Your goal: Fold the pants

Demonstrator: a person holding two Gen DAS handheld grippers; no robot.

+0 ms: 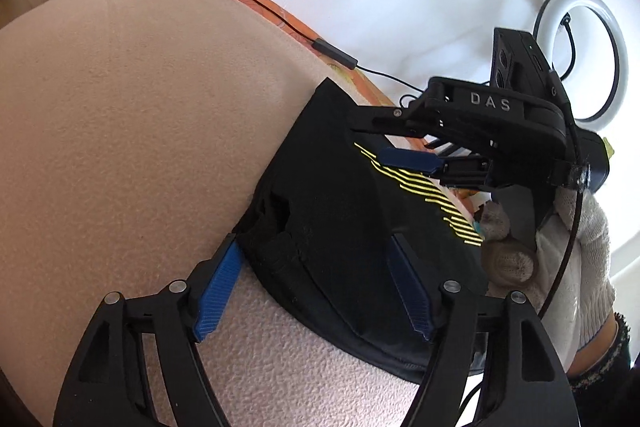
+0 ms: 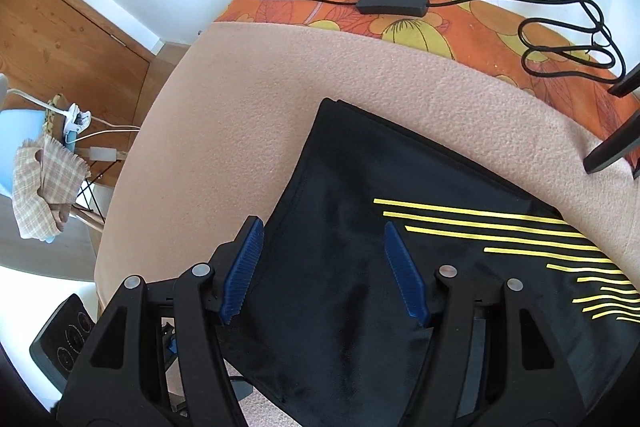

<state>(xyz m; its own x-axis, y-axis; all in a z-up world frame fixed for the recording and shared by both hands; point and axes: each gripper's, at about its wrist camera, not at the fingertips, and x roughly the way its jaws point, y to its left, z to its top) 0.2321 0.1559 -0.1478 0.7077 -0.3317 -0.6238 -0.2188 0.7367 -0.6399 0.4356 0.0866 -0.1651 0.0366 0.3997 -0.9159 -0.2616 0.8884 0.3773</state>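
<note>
Black pants (image 1: 340,211) with yellow stripes lie folded into a compact stack on a pink fleece blanket (image 1: 120,99). My left gripper (image 1: 316,247) is open, its blue fingers straddling the near left corner of the stack just above it. In the left wrist view my right gripper (image 1: 404,143) reaches in from the right over the striped part, open and empty. In the right wrist view the pants (image 2: 360,227) fill the lower right, and my right gripper (image 2: 324,231) is open above the fabric.
An orange floral cloth (image 2: 420,15) edges the far side with a black cable and inline switch (image 2: 394,4). A ring light (image 1: 576,55) stands at the right. A wooden floor, a chair with checked cloth (image 2: 44,179) and a black device (image 2: 64,339) lie left of the blanket.
</note>
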